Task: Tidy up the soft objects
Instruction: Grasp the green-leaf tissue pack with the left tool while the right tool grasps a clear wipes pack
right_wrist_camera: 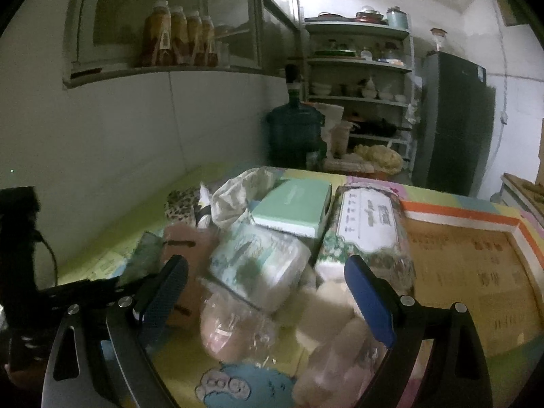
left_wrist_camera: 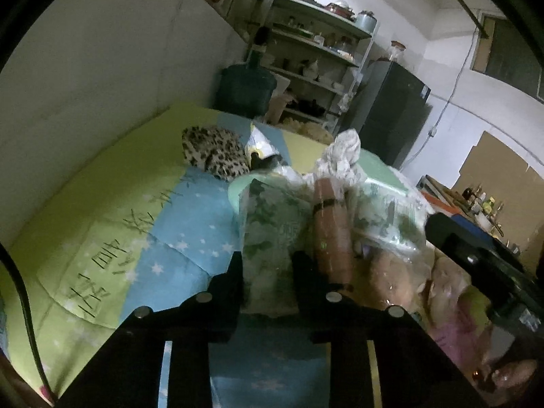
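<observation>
A pile of soft goods lies on the colourful table cover [left_wrist_camera: 112, 210]. My left gripper [left_wrist_camera: 268, 268] is shut on a green floral packet [left_wrist_camera: 268, 234], which stands upright between its black fingers. Beside the packet, to the right, lies a pink roll with a black band [left_wrist_camera: 331, 231]. A white crumpled cloth [left_wrist_camera: 343, 153] and a leopard-print cloth [left_wrist_camera: 214, 153] lie farther back. My right gripper [right_wrist_camera: 267, 295] stands open over a wrapped tissue pack [right_wrist_camera: 258, 265] and a pink plush in clear plastic [right_wrist_camera: 231, 333], touching neither. A pale green box [right_wrist_camera: 295, 207] and a large floral pack with a white label [right_wrist_camera: 367, 224] lie behind.
The white wall [left_wrist_camera: 102, 68] runs along the table's left side. Beyond the far edge stand a blue water jug [right_wrist_camera: 292, 129], a shelf of crockery [right_wrist_camera: 357, 78] and a dark fridge [right_wrist_camera: 452, 119]. The yellow-green cover on the left holds only the leopard cloth.
</observation>
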Demonstrator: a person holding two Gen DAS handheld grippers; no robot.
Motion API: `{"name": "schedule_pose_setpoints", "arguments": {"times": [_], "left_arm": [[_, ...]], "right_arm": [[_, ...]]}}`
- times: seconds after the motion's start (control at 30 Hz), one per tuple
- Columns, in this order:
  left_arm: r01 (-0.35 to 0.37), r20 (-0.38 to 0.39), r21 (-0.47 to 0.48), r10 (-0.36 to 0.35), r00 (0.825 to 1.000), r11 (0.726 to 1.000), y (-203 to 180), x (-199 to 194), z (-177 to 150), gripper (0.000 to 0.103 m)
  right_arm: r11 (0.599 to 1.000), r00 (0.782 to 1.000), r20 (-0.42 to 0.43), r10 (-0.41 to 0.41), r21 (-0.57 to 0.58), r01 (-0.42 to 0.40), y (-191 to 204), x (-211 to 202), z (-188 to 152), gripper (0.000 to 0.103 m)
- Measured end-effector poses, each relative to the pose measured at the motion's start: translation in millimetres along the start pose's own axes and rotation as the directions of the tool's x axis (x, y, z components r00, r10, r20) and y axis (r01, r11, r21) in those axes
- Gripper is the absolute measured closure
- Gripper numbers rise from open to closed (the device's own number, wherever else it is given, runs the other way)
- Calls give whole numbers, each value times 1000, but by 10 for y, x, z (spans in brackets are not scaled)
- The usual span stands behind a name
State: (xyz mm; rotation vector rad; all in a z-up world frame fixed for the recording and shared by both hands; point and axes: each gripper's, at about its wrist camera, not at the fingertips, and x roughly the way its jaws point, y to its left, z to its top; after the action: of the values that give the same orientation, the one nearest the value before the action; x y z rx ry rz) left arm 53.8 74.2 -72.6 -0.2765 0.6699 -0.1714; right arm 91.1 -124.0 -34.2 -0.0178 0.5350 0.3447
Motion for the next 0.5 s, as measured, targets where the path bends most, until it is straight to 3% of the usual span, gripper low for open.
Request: {"name": "schedule_pose_setpoints", "arguments": {"times": [0.13,0.17,0.2,0.33,0.5], "left_arm": [[-4,26,15,4,1000,1000,18,-73,33,76],[-3,31,14,2,1000,1000,23,-93,38,76],[-1,38,12,1,999,1000,38,-117,42,76],[-11,66,4,11,998,1000,71,-195,82,76],[-25,93,-4,25,995,1000,89,-253,151,76]], "right_arm": [[1000,1000,-31,-4,-1,4,-19,155,44,12],[1000,999,-44,0,-1,0,-21,189,46,17],[1000,998,-66,8,-2,-8,-22,242,41,33],[1000,992,-126,20,-7,-21,-22,381,14,75],[999,992,-117,47,16,-45,-58,359,19,87]]}}
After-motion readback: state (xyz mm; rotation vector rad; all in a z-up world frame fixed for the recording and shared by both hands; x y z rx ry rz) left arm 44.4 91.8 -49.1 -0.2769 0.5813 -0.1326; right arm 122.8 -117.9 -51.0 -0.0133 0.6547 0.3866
